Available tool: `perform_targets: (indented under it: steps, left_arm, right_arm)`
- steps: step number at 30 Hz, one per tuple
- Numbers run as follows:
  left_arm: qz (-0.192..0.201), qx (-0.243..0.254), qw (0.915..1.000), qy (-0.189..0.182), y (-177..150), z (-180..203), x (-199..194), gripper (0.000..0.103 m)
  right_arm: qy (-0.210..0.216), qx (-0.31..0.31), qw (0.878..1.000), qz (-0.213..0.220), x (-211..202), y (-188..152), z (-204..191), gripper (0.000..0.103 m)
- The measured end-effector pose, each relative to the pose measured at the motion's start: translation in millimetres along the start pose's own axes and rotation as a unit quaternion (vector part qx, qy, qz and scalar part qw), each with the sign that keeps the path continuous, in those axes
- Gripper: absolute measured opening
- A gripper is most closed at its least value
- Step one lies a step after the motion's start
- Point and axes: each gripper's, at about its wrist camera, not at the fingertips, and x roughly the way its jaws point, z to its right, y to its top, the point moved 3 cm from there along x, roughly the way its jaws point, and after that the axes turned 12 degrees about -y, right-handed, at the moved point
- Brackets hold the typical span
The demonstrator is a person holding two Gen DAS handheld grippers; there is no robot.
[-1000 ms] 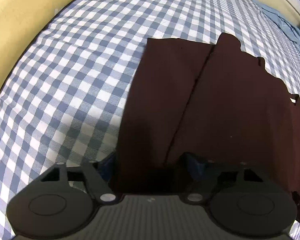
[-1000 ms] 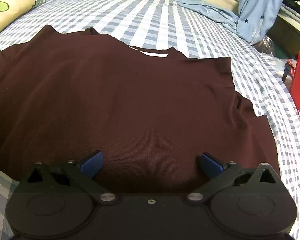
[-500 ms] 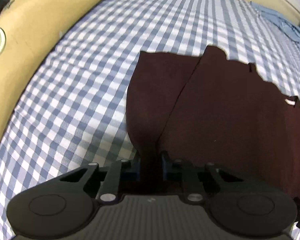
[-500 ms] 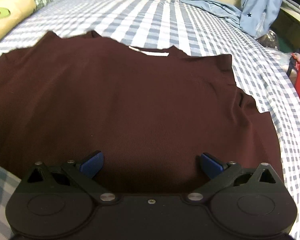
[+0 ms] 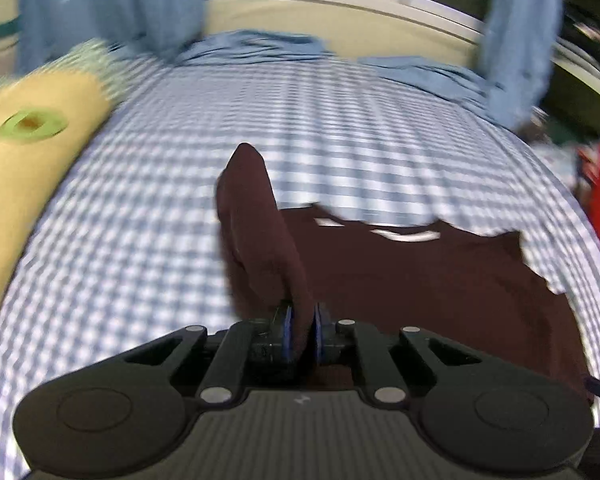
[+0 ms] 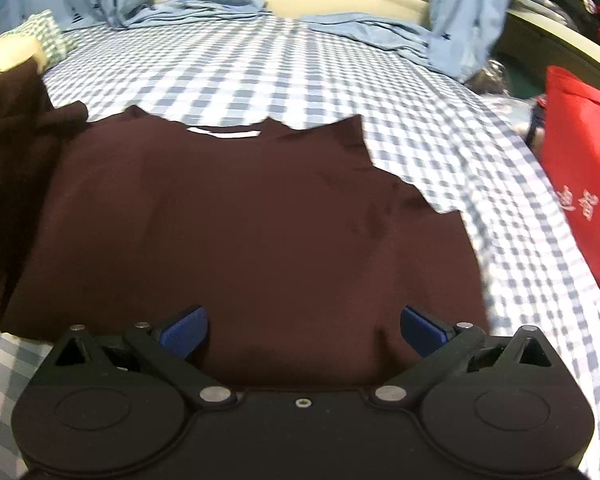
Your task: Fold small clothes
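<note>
Nearest, we list the left gripper (image 5: 300, 330): its jaws have just been closing and now pinch a bunched fold of the maroon T-shirt (image 6: 236, 220), the cloth rising from the blue pads (image 5: 287, 334) in a raised ridge (the sleeve side, as far as we can judge).

Next, the right gripper (image 6: 303, 330): jaws spread wide, nothing between them, hovering over the shirt's lower body.

Beneath both, the shirt lies mostly flat on the checked bedsheet (image 6: 260, 64), collar and white neck label (image 6: 223, 133) toward the far side, its left portion lifted.

Farther off: a yellow pillow (image 5: 24, 168) at the left, blue garments (image 6: 204, 6) heaped near the headboard, a red bag (image 6: 580, 176) at the right edge.

Risks, in our judgement: the left grip holds only a narrow pinch, so the fabric could slip free mid-fold; with the right gripper not pressing anything down, the whole shirt may drag across the sheet and the fold land crooked.
</note>
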Motion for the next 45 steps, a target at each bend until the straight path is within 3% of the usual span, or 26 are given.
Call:
perform_targets:
  steps: [6,10,12,13,15,16,18,20,23,28,33,37,43,45]
  left_arm:
    - [-0.054,0.041,0.9972,-0.03,-14.9,61.7,59.7,0.006]
    - [-0.077,0.024,0.9957,-0.045,-27.3,75.7,76.0,0.008]
    - [-0.066,0.007,0.996,-0.06,-30.5,71.3,66.5,0.012]
    - [-0.058,-0.004,0.9957,-0.071,-29.0,68.9,63.3,0.015]
    - [-0.052,-0.025,0.9934,-0.099,-28.8,64.4,52.1,0.038]
    - [-0.047,-0.031,0.9924,-0.109,-28.0,64.4,49.2,0.044]
    - [-0.034,-0.031,0.9929,-0.11,-28.1,65.7,37.9,0.064]
    - [-0.019,-0.014,0.9938,-0.109,-27.8,72.2,27.1,0.073]
    - [-0.001,0.014,0.9963,-0.084,-31.5,78.5,9.0,0.092]
    - [0.008,0.036,0.9988,-0.032,-45.7,73.3,-12.4,0.098]
    - [-0.031,0.061,0.9977,0.0,-65.0,61.9,-2.1,0.099]
    - [-0.067,0.119,0.9899,0.039,-76.4,66.3,12.3,0.099]
    - [-0.082,0.193,0.9748,0.076,-81.4,80.6,27.2,0.099]
    - [-0.091,0.205,0.9708,0.084,-81.3,84.3,34.4,0.092]
  right_arm:
    - [-0.014,0.003,1.0,-0.012,9.0,-8.7,31.7,0.103]
    - [-0.014,-0.003,1.0,-0.015,14.4,-11.7,47.7,0.103]
    - [-0.005,-0.004,1.0,-0.016,18.6,-11.8,56.8,0.103]
    - [0.0,-0.003,1.0,-0.018,20.9,-11.3,60.2,0.103]
    - [0.006,-0.001,1.0,-0.022,26.4,-9.2,65.3,0.103]
    - [0.009,-0.001,1.0,-0.024,29.7,-7.6,67.4,0.103]
    - [0.018,-0.004,1.0,-0.022,34.5,-3.1,69.2,0.103]
    - [0.026,-0.013,1.0,-0.011,36.4,4.3,67.8,0.103]
    - [0.041,-0.019,0.999,0.007,37.4,19.2,63.3,0.103]
    - [0.085,-0.017,0.996,0.025,39.8,51.7,45.3,0.103]
    - [0.204,0.025,0.978,0.014,42.8,87.0,23.3,0.102]
    - [0.288,0.024,0.957,-0.019,50.9,110.6,-8.6,0.096]
    - [0.321,-0.003,0.946,-0.041,56.9,127.7,-48.7,0.078]
    - [0.324,-0.003,0.945,-0.053,63.8,131.6,-58.6,0.074]
